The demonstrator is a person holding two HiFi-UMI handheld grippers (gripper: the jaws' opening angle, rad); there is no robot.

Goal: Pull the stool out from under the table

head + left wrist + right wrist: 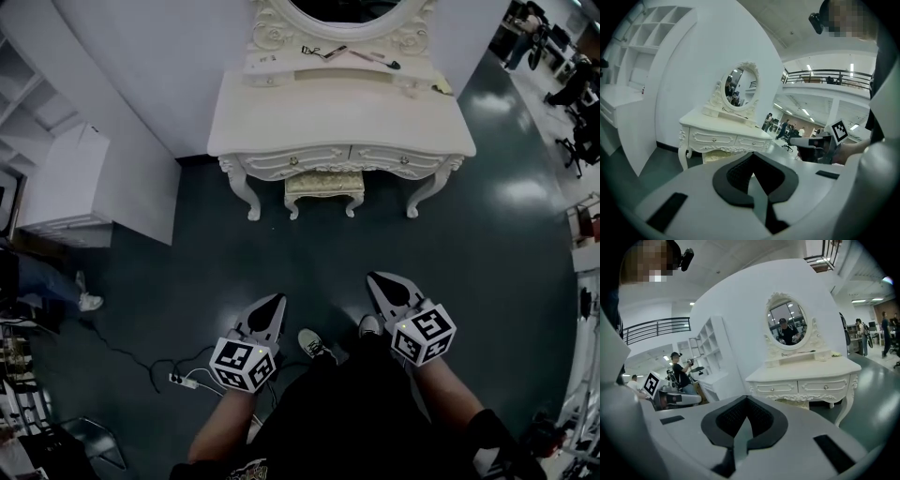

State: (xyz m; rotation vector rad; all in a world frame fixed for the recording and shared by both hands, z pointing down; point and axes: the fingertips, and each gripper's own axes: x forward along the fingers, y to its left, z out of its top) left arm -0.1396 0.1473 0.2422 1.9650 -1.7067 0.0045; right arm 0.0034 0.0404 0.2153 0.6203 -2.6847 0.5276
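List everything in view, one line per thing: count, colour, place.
ornate white wooden dressing table: one, white, against the far wall.
oval carved-frame mirror: one, white frame, at the table's back.
cream cushioned stool: one, cream, tucked under the table.
small tabletop items: several, mostly dark, on the table's rear ledge.
open shelving unit: one, white, left of the table.
plastic power strip: one, white, on the glossy dark green floor.
bystanders: a few, dark clothes, far right.
sneakers: two, dark and white, between the claws.
left claw: one, white and black, shut, empty.
right claw: one, white and black, shut, empty.
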